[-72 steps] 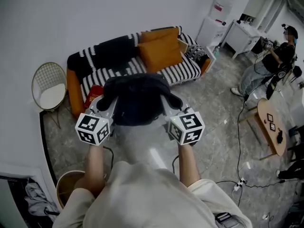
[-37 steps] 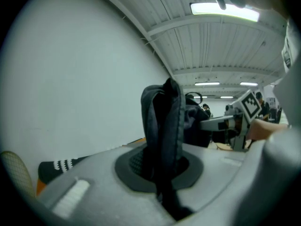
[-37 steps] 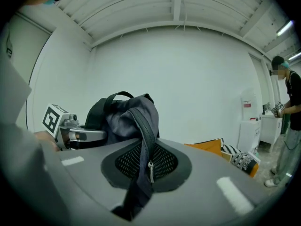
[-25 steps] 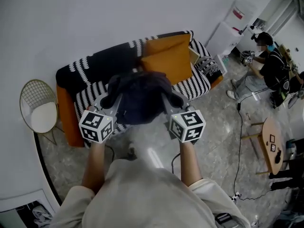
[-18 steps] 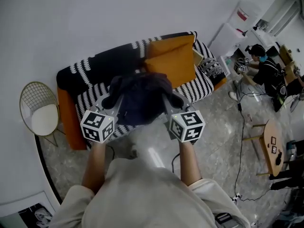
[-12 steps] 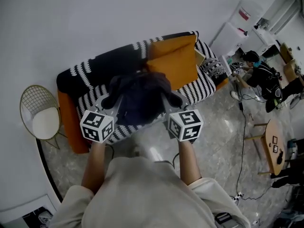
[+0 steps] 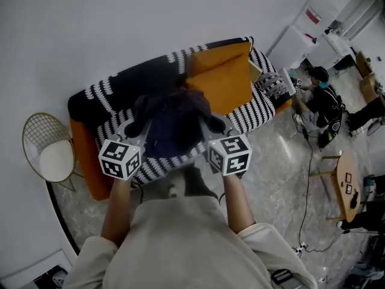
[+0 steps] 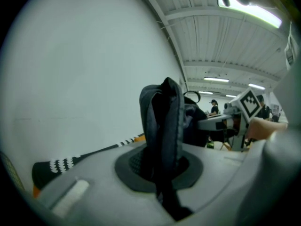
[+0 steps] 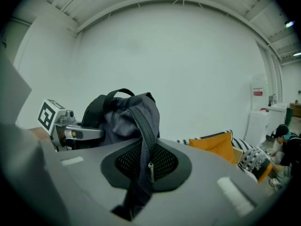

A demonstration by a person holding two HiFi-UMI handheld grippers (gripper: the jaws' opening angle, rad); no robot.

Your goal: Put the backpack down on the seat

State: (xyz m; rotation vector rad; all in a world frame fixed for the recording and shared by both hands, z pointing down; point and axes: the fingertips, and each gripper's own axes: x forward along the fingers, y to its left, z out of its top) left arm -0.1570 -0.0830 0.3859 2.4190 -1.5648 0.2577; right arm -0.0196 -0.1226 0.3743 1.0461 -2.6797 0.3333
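A dark blue-grey backpack [image 7: 173, 125] hangs in the air between my two grippers, over the front of a black-and-white striped sofa [image 7: 249, 110]. My left gripper [image 7: 136, 131] is shut on the backpack's left strap [image 8: 162, 126]. My right gripper [image 7: 212, 127] is shut on the other strap [image 9: 143, 145], which runs down between its jaws. The bag's body [image 9: 117, 117] rises beyond the right jaws, with its top handle up. Two orange cushions [image 7: 219, 80] lie on the sofa seat behind the bag. The seat right under the bag is hidden.
A gold wire chair [image 7: 47, 155] with a white seat stands left of the sofa. A white wall runs behind it. At the right a person [image 7: 322, 104] crouches on the marble floor near white cabinets [image 7: 301, 38], a round wooden table [image 7: 348, 182] and cables.
Over the last seconds I have come closer to the sofa with the backpack held in both grippers. The bag now hangs over the sofa's front edge. The person at the right has crouched down.
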